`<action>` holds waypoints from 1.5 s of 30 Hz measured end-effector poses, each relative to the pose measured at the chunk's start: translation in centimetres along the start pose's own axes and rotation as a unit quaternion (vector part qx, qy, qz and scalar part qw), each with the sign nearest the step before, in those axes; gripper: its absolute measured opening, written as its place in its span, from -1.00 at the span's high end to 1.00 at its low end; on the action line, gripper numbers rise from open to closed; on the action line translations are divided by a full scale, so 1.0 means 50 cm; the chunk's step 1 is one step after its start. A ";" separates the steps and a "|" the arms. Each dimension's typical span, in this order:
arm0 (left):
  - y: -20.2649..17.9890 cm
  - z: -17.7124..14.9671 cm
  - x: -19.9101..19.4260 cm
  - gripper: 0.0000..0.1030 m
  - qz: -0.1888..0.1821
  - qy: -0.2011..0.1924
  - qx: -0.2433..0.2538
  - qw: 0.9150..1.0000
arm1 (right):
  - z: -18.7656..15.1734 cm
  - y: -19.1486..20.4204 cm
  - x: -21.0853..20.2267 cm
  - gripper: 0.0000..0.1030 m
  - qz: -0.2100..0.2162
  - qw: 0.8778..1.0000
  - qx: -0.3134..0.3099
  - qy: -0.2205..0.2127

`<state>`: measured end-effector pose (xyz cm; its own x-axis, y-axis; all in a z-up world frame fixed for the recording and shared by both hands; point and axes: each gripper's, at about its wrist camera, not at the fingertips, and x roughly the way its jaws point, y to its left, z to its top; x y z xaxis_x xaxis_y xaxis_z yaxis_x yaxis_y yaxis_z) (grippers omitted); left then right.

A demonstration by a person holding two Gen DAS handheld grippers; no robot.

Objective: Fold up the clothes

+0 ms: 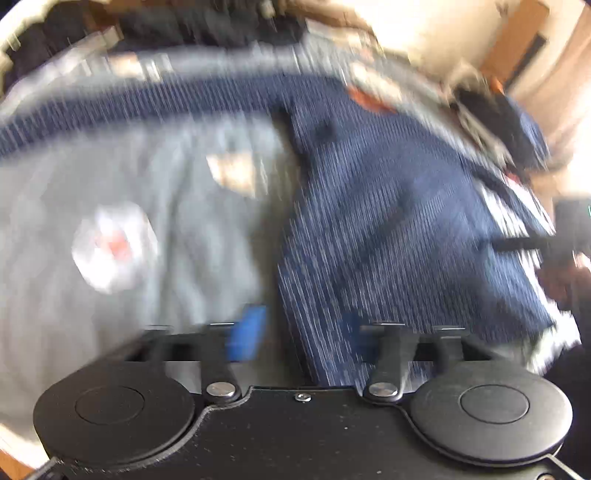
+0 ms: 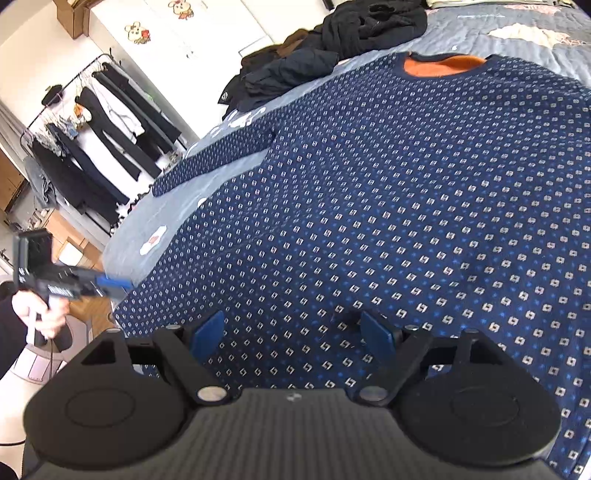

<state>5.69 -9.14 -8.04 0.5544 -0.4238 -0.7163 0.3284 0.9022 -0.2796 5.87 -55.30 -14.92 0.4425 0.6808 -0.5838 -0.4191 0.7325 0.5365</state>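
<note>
Both jaws stand apart, gripping nothing: the right gripper (image 2: 291, 332) hovers over the hem of the navy sweater (image 2: 388, 192), the left gripper (image 2: 110, 286) at its hem corner; the sweater lies flat on the bed (image 2: 517, 26), one sleeve (image 2: 218, 155) outstretched; pinch single layers cleanly; beyond it dark clothes (image 2: 332, 48), farther a clothes rack (image 2: 92, 129).

Bedroom, brightly lit. Bed (image 2: 480, 40) under a grey-blue quilt with pale patches, heaped at the far side with dark clothes (image 2: 332, 48). Beyond it, white wardrobe doors (image 2: 207, 26) with cartoon animal stickers (image 2: 137, 32). Cardboard box (image 2: 72, 16) on top. By the wall, a metal garment rack (image 2: 92, 140) hung with dark trousers and coats. Wooden floor (image 2: 92, 314) below.
</note>
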 end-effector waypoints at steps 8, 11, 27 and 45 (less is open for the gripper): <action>-0.169 0.259 0.162 -0.60 0.041 -0.073 0.145 0.986 | 0.026 -0.038 -0.056 -0.57 -0.041 0.996 0.035 -0.075; -0.274 0.337 0.270 -0.60 0.024 -0.076 0.201 0.976 | 0.031 -0.067 -0.077 -0.57 -0.058 0.992 0.050 -0.099; -0.878 0.382 0.678 -0.60 -0.194 -0.012 0.421 0.886 | -0.031 -0.284 -0.347 -0.57 -0.181 0.958 0.128 -0.185; -1.443 0.166 0.849 -0.47 -0.338 0.127 0.571 0.737 | -0.193 -0.398 -0.670 -0.58 -0.338 0.840 0.263 -0.334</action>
<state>11.88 -92.90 -12.97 -0.1445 -0.5866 -0.7969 0.9742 -0.2254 -0.0108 -8.25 -92.77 -11.91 0.8579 -0.1682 -0.4855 0.4371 0.7354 0.5177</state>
